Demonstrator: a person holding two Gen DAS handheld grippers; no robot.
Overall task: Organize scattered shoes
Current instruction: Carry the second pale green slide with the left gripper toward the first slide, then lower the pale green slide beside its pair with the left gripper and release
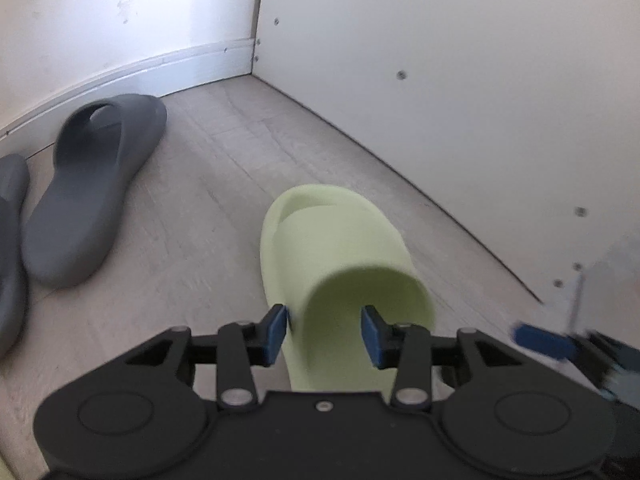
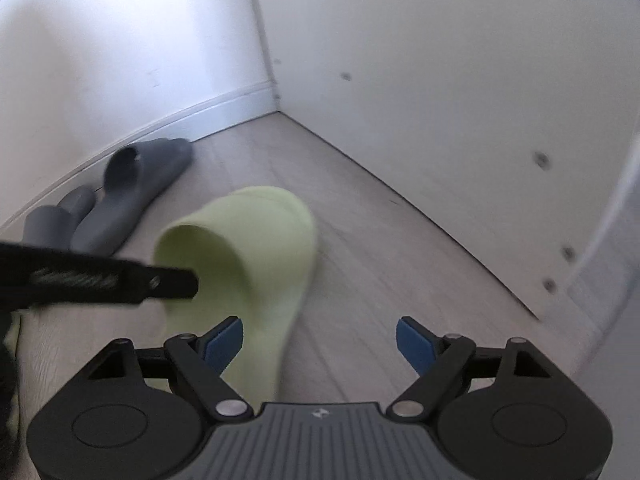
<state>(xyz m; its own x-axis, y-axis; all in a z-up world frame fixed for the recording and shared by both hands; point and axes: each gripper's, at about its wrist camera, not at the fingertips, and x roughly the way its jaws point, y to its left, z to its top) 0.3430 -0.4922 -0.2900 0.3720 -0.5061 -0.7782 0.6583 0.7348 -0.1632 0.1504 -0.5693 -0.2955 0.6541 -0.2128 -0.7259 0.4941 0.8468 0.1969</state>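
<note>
Pale green slipper (image 1: 340, 248), grey slippers (image 1: 96, 184).

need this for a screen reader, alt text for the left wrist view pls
The left gripper hangs with its jaws apart over a pale green slide sandal on the wood-look floor. Two grey slides sit left by the baseboard.

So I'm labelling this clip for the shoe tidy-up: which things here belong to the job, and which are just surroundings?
Part of the job:
- green slide, on the floor, between the open left tongs
- two grey slides side by side by the skirting board
- right tongs, open, empty

Just there:
- white cabinet panel
- white wall
- wood-look floor
</note>
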